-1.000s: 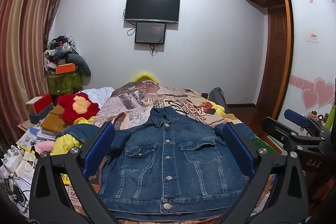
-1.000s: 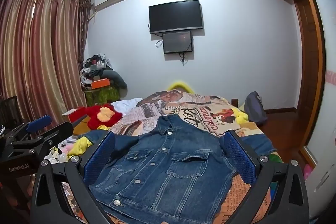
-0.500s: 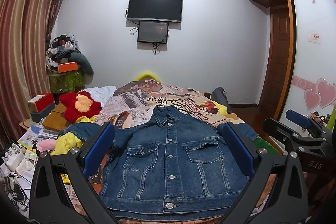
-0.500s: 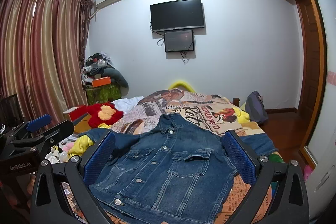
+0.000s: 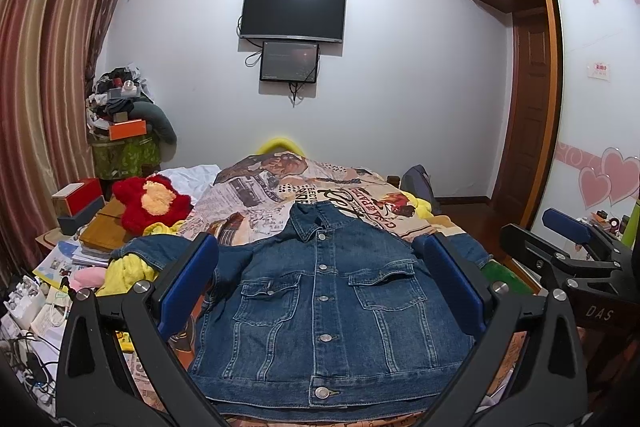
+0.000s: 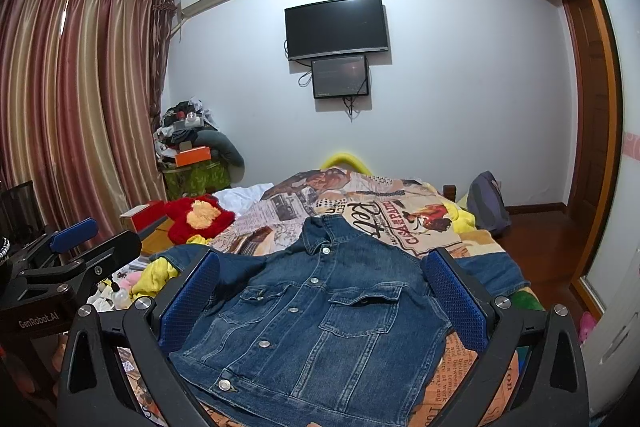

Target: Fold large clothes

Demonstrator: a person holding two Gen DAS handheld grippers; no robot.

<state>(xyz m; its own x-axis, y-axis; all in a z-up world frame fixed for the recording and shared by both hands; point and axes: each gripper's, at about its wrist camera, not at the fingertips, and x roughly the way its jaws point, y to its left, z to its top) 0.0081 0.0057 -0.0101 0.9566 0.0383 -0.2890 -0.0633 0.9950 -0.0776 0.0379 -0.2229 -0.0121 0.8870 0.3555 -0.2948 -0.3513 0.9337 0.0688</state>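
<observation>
A blue denim jacket (image 5: 324, 303) lies flat on the bed, buttoned front up, collar toward the far wall. Its sleeves spread out to both sides. My left gripper (image 5: 319, 243) hovers open above the jacket's hem, with its blue pads (image 5: 188, 283) wide apart and nothing between them. In the right wrist view the same jacket (image 6: 320, 311) lies slightly skewed, hem toward me. My right gripper (image 6: 322, 259) is open over it and holds nothing. Each gripper shows at the edge of the other's view: the right gripper (image 5: 536, 233) and the left gripper (image 6: 100, 239).
The bed carries a newspaper-print bedspread (image 5: 280, 187). A red and yellow plush toy (image 5: 150, 203), a yellow cloth (image 5: 128, 267), boxes and papers crowd the left side. A piled cabinet (image 5: 120, 131) stands by the curtains (image 5: 44, 87). A wardrobe door (image 5: 600, 147) is at the right.
Both views have drifted only slightly. The jacket lies as before, and both grippers have stayed open.
</observation>
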